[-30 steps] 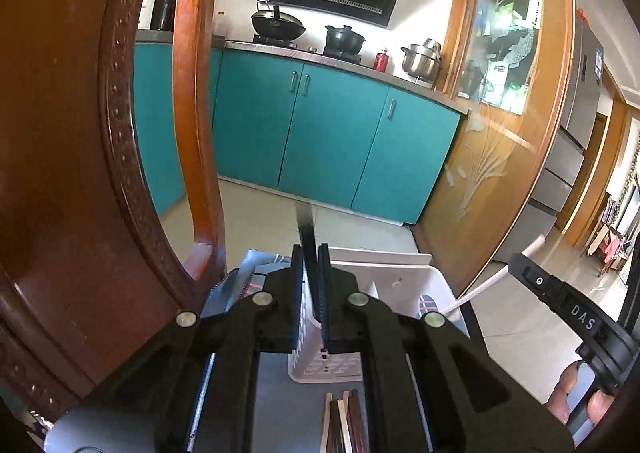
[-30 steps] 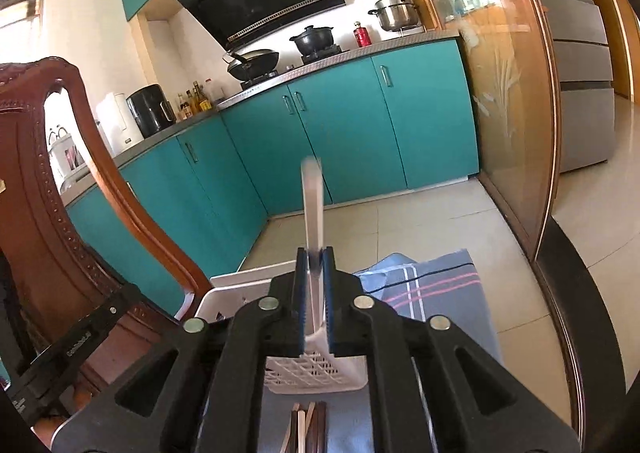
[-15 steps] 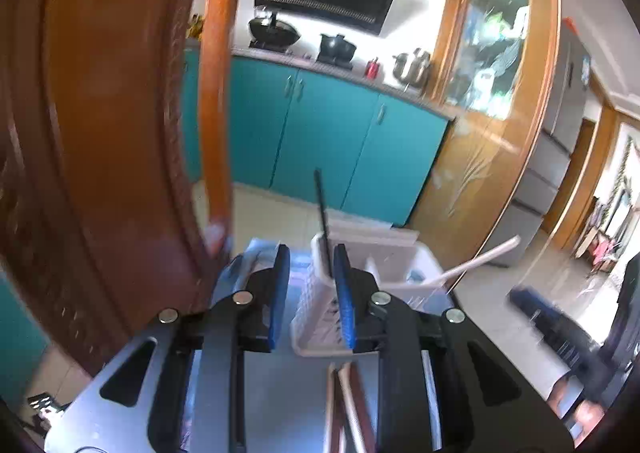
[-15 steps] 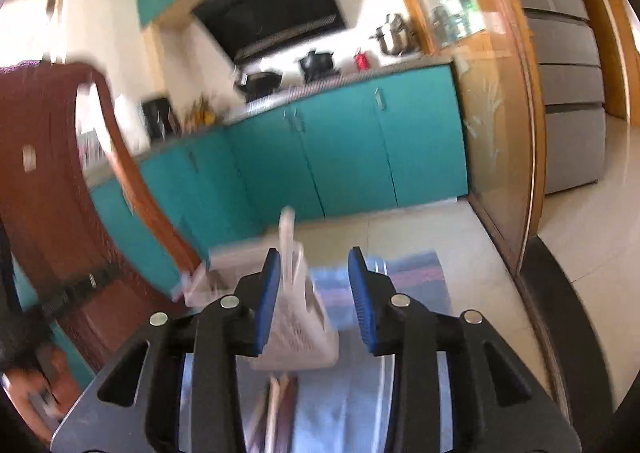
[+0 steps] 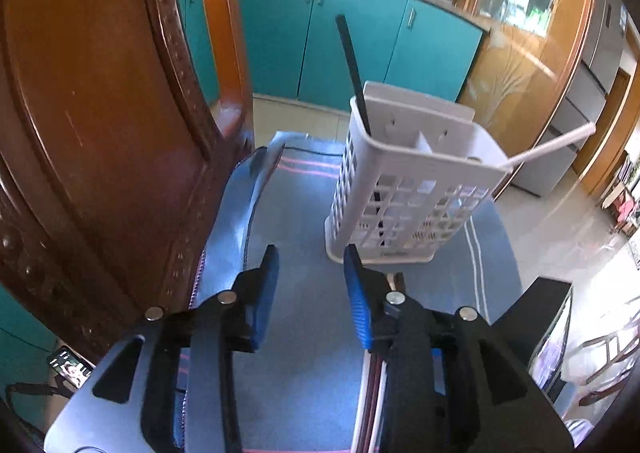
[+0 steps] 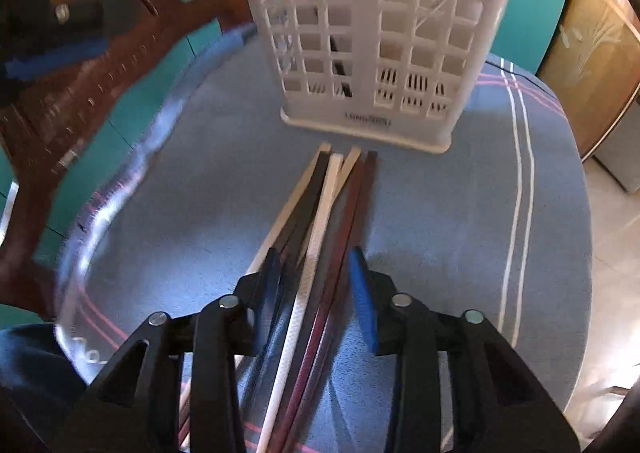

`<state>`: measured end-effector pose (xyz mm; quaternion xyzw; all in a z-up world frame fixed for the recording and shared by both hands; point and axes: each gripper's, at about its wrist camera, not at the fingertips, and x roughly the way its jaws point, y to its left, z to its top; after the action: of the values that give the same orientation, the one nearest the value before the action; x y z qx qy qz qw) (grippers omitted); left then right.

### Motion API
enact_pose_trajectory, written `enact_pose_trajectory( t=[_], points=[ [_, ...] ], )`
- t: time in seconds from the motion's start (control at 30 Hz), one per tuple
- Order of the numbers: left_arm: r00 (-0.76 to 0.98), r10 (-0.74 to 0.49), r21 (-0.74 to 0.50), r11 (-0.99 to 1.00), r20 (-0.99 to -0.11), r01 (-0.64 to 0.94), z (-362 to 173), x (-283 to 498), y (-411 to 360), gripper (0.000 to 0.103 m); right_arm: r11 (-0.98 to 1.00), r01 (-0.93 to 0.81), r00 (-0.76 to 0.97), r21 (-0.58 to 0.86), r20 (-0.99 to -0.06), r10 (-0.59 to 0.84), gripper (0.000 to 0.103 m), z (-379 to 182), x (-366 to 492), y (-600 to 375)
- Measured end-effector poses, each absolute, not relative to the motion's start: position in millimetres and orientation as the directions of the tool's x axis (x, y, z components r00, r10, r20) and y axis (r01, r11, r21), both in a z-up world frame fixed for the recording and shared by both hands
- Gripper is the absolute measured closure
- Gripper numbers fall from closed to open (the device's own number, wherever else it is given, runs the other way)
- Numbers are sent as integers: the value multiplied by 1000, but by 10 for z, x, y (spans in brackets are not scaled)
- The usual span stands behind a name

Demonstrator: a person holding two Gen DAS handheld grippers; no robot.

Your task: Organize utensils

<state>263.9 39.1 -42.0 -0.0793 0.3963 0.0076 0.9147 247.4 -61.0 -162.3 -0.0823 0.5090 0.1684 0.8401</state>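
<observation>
A white slotted caddy [image 5: 412,189] stands on the blue cloth. A black chopstick [image 5: 352,65] stands in its left compartment and a white chopstick [image 5: 552,143] leans out of the right one. My left gripper [image 5: 311,257] hangs just in front of the caddy with its jaws opening and only cloth between them. In the right wrist view, several loose chopsticks [image 6: 332,213] in dark, white and red-brown lie side by side before the caddy [image 6: 376,33]. My right gripper [image 6: 314,259] is open, low over them, and the bundle runs between its fingers without the pads pressing.
A carved wooden chair back [image 5: 100,133] rises close on the left. The blue striped cloth [image 5: 300,213] covers a round table whose edge drops to tiled floor on the right. Teal cabinets [image 5: 360,33] stand behind. A black box [image 5: 540,317] sits at the table's right.
Both grippers let go of their chopsticks, the black one into the caddy's left compartment and the white one into the right. Both opened and sank. The right gripper tipped down over the loose bundle.
</observation>
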Motion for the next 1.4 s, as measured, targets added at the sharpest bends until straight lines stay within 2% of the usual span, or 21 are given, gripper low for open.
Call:
enact_pose_trajectory(
  t=[0.07,0.13,0.17,0.23,0.27,0.3,0.37,0.43,0.63,0.73,0.8,1.1,1.3,1.4],
  points=[
    [671,-40,-126,989,-740,-81,-454,2652,388,66,941,-328,399,86,-890,221,65,-1644,2526,-707],
    [653,-41,-125,989,-756,-83,-527,2656,399,66,951,-279,375,132,-897,234,69,-1661,2594,-845],
    [641,-45,-128,988,-766,-83,-571,2658,411,66,954,-265,371,141,-898,235,75,-1661,2613,-893],
    [616,-56,-135,987,-786,-82,-636,2671,425,66,955,-247,364,163,-898,247,77,-1659,2639,-997],
    [606,-61,-138,987,-793,-82,-660,2682,423,66,958,-242,371,156,-897,240,90,-1647,2642,-1045],
    [594,-67,-141,987,-802,-79,-695,2693,412,65,960,-238,378,151,-896,234,95,-1636,2634,-1098],
    [579,-73,-140,987,-812,-72,-735,2697,379,64,960,-223,380,169,-892,245,95,-1620,2641,-1190],
    [566,-72,-128,990,-822,-60,-764,2701,323,57,968,-196,391,158,-892,225,95,-1605,2651,-1285],
    [486,-98,-109,994,-868,7,-1013,2752,83,56,975,-140,386,170,-898,212,94,-1628,2716,-1459],
    [449,-92,-84,996,-889,38,-1156,2771,-42,56,976,-136,383,168,-900,208,85,-1611,2732,-1388],
    [428,-82,-64,996,-900,56,-1250,2776,-116,56,977,-131,390,171,-897,209,76,-1597,2726,-1394],
    [396,-11,11,998,-918,54,-1467,2778,-155,53,976,-127,396,178,-893,214,71,-1464,2725,-1481],
    [397,-3,9,1000,-918,28,-1470,2742,-57,52,977,-123,398,173,-894,208,68,-1467,2726,-1477],
    [421,-50,-39,999,-906,36,-1409,2706,-56,52,976,-128,398,175,-893,212,68,-1446,2706,-1467]
  ],
)
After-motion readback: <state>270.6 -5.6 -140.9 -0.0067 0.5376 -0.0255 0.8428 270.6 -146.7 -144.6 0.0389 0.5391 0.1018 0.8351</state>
